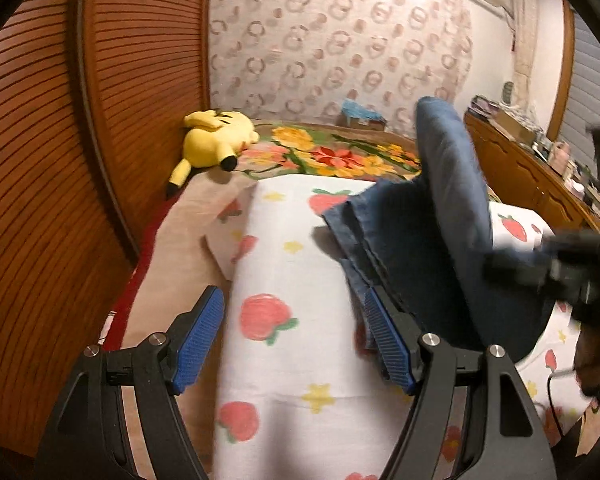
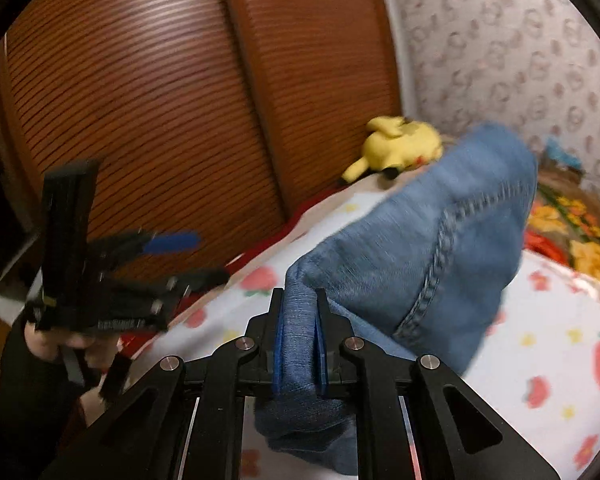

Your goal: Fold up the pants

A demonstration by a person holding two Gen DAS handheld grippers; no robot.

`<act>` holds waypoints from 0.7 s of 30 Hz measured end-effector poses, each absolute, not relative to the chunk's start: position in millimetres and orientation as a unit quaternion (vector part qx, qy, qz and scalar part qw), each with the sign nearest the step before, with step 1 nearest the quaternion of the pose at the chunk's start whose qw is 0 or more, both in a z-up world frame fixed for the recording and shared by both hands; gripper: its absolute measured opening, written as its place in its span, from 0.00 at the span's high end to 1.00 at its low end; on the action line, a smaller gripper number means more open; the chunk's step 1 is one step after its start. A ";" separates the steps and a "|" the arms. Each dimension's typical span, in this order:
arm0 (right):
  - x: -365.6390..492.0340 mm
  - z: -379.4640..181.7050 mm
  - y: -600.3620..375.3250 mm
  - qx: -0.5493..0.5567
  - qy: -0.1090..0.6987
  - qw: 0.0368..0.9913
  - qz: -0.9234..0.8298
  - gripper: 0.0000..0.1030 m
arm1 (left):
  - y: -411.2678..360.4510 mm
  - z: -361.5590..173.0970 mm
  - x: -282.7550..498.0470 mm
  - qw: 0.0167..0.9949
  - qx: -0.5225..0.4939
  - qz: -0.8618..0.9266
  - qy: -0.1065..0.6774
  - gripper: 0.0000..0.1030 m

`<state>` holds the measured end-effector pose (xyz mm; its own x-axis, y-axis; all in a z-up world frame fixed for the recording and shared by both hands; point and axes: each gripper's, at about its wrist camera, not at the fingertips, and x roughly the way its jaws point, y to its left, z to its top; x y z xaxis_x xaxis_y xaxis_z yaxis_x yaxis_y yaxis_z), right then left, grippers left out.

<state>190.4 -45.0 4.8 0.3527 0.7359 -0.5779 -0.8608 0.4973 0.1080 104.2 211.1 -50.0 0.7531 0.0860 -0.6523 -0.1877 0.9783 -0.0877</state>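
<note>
Left wrist view: the left gripper (image 1: 294, 336) hangs with its blue-padded jaws spread wide, holding nothing, above the white strawberry-print bedsheet (image 1: 300, 248). The blue denim pants (image 1: 432, 224) rise off the bed in a tall fold at right, hems running away to the upper left. The right gripper (image 1: 540, 256) is a blur.

Right wrist view: the right gripper (image 2: 299, 332) has its jaws pinched nearly together on a bunched fold of the pants (image 2: 428, 240), which stretch up and right toward the yellow plush toy (image 2: 400, 148).
</note>
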 end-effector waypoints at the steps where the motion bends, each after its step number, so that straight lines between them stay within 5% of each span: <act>1: 191.6 -1.5 -41.4 -0.111 0.297 0.809 0.495 0.88 | 213.6 -50.6 103.8 0.933 -0.077 0.077 0.344 0.28; 7: 200.1 -32.8 -36.4 -0.123 0.330 0.794 0.496 0.87 | 219.4 -51.7 104.0 0.932 -0.082 0.083 0.343 0.28; 13: 181.7 -8.0 -40.6 -0.120 0.302 0.807 0.494 0.62 | 208.8 -48.7 107.7 0.933 -0.076 0.076 0.343 0.28; 21: 195.0 11.8 -68.6 -0.131 0.260 0.844 0.450 0.59 | 188.1 -44.4 129.6 0.936 -0.074 0.049 0.342 0.28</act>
<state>195.0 -68.6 11.8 0.4590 0.6919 -0.5573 -0.8286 0.5597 0.0123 129.6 188.1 -44.4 0.7618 0.0412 -0.6465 -0.1422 0.9843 -0.1049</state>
